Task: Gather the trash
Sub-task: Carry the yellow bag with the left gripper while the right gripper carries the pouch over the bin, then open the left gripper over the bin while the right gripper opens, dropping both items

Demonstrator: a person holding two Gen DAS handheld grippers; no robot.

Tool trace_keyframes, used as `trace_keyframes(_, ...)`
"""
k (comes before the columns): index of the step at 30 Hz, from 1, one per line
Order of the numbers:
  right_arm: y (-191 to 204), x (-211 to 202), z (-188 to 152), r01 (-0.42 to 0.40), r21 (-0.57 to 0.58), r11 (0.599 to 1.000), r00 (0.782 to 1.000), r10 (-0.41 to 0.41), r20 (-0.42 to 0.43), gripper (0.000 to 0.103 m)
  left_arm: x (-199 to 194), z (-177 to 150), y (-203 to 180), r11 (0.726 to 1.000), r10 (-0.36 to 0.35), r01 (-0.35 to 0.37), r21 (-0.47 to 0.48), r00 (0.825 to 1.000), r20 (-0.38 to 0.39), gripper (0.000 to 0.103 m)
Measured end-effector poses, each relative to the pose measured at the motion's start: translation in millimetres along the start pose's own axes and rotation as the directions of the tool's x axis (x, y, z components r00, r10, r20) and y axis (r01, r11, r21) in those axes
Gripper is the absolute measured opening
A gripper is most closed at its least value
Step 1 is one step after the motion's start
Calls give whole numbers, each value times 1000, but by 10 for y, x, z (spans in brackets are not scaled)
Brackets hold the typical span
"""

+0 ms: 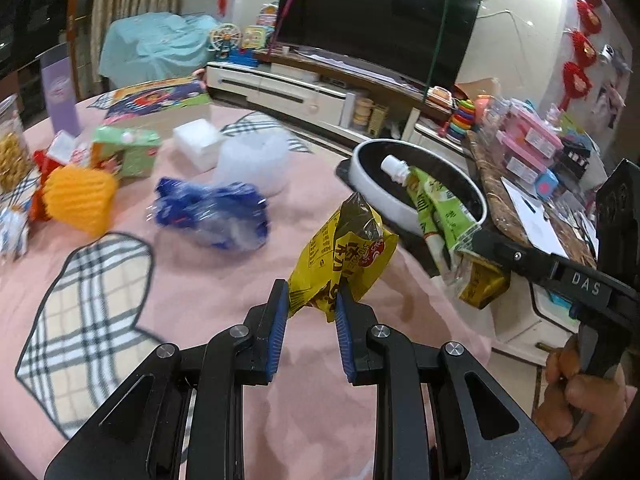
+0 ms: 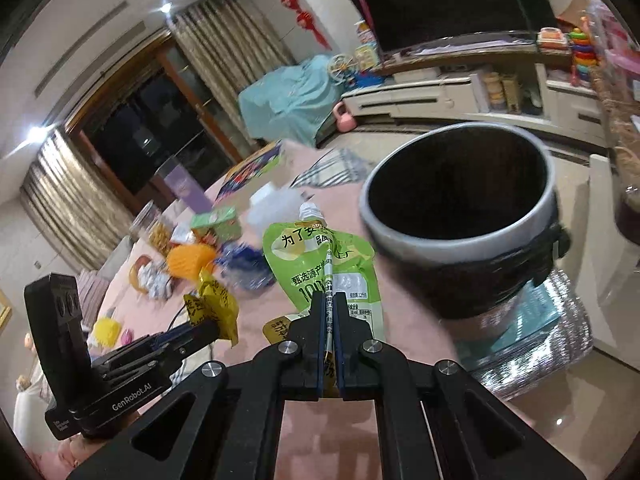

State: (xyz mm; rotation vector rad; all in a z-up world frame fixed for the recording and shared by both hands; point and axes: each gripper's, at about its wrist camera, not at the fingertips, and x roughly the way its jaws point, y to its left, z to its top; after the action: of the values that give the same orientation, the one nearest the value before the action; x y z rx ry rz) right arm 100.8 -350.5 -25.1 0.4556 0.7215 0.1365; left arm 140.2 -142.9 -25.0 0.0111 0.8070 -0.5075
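Two hand-held grippers hover over a round desk point(image 1: 224, 304) covered in a pink cloth with plaid patches. The left gripper point(image 1: 311, 305) is clamped on the lower edge of a crumpled yellow snack wrapper point(image 1: 340, 260) with red printing, its blue pads pressing the wrapper from both sides so that it stands up above the cloth. The right gripper point(image 2: 329, 312) is closed tight on a flattened green drink pouch point(image 2: 316, 264) with a white spout, gripping it by its bottom seam together with a smaller yellow scrap beneath. In the left wrist view the pouch hangs to the right of the wrapper, in front of a trash bin point(image 1: 476, 216) with a pale rim and dark inside. In the right wrist view the bin stands just right of the pouch, past the right edge of the desk, open at the top. A bare hand point(image 1: 576, 396) grips the right gripper's handle at the near right. More litter lies well apart on the far left of the desk: a crumpled blue and clear plastic bag point(image 1: 212, 216), an orange foam fruit net point(image 1: 80, 200), a green carton point(image 1: 128, 152), a white foam block point(image 1: 198, 144) and a clear plastic tub point(image 1: 254, 162). A dark television point(image 1: 376, 24) stands on a low cabinet beyond the desk.
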Motion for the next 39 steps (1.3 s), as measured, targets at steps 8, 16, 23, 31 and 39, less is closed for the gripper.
trace_keyframes(8,-329,-112,285,54,34,998,997,-56,57,3,236,286,-352,998,-29,29,59,1000,-5,22)
trace_keyframes(16,-565,-51,488,90,53,995,994,-93,64,3,482,559,-612,994,-47,49,101,999,-14,22)
trace_keyframes(23,-729,50,636,117,60,991,991,-120,55,3,698,755,-771,989,-45,50,136,998,-37,22)
trace_keyframes(31,-840,144,740,135,69,988,990,-138,40,3,900,936,-908,983,-49,60,171,997,-64,22)
trace_keyframes(39,-866,236,818,145,75,987,988,-148,33,3,1121,1051,-975,982,-51,67,176,994,-95,22)
